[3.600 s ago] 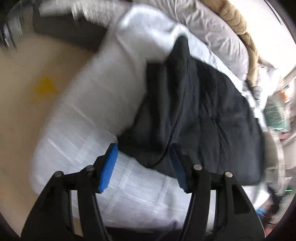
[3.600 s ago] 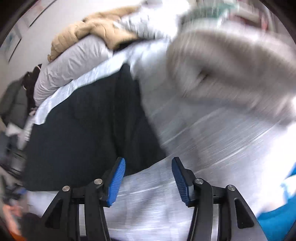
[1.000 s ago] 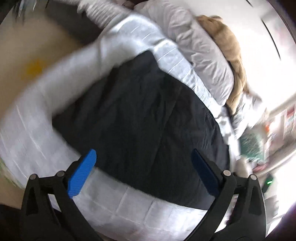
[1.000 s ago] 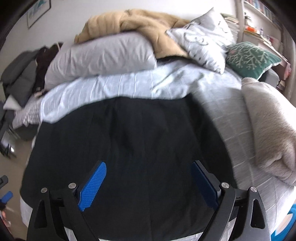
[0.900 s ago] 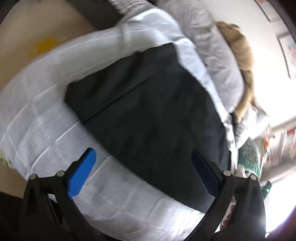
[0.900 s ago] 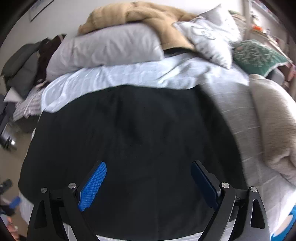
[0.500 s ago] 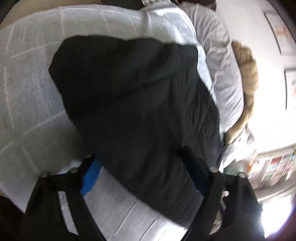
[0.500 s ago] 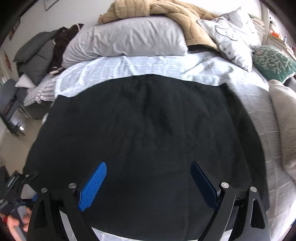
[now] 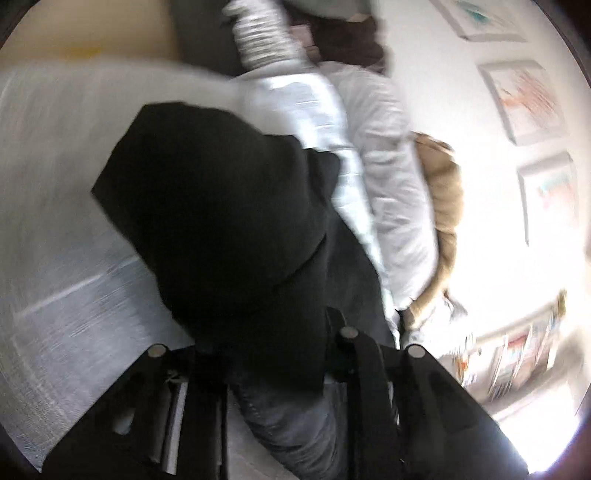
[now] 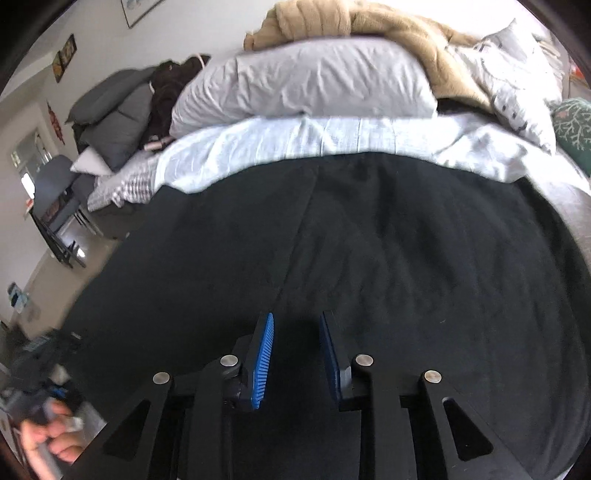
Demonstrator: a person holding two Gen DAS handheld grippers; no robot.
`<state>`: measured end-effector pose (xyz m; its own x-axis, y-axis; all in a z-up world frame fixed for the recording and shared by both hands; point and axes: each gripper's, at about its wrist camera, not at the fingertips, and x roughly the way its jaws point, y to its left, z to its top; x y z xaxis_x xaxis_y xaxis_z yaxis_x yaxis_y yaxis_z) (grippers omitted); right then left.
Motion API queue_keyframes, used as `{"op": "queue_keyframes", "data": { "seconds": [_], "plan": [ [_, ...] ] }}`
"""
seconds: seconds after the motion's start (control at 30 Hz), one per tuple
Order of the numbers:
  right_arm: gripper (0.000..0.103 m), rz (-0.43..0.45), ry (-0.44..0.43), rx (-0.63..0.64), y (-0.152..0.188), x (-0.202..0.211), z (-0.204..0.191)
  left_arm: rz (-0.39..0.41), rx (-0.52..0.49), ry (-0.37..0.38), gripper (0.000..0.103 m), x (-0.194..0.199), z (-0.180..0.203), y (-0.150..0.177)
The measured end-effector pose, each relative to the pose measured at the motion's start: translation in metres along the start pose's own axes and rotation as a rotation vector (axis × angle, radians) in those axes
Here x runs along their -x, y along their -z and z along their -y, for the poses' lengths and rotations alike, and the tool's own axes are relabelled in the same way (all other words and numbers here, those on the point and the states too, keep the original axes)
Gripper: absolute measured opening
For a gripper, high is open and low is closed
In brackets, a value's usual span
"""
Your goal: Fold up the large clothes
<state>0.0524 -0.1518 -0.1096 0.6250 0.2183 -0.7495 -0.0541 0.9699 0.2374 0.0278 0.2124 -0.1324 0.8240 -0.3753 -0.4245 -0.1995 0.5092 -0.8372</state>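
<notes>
Left gripper (image 9: 273,332) grips big black fabric garment (image 10: 369,240) w/ edge lifted; right gripper (image 10: 295,354) narrow, pinching near hem. Lift both evenly, keep fold taut.

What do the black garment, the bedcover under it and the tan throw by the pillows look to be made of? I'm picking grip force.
Black garment: matte, soft woven or knit cloth, perhaps cotton; it lies with faint creases and no sheen. Bedcover: pale crinkled fabric with thin grid lines, probably cotton or linen. Tan throw: plush, fuzzy pile, likely fleece. Right gripper pads: blue, ribbed, rubbery-looking.
</notes>
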Motion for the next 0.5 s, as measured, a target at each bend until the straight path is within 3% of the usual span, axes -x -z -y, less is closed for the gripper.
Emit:
{"op": "queue_keyframes", "data": {
  "seconds": [0.13,0.27,0.5],
  "plan": [
    [0.027,-0.058,-0.024,-0.049,0.002,-0.022,0.009,0.006,-0.224,0.120,0.021,0.024,0.055,0.004],
    [0.026,-0.105,-0.120,-0.181,-0.002,-0.034,0.034,-0.024,-0.408,0.229,0.021,0.037,0.106,0.026],
    [0.026,-0.135,-0.223,-0.284,0.001,-0.042,0.054,-0.152,-0.697,0.340,0.021,0.032,0.179,0.089]
  ]
}}
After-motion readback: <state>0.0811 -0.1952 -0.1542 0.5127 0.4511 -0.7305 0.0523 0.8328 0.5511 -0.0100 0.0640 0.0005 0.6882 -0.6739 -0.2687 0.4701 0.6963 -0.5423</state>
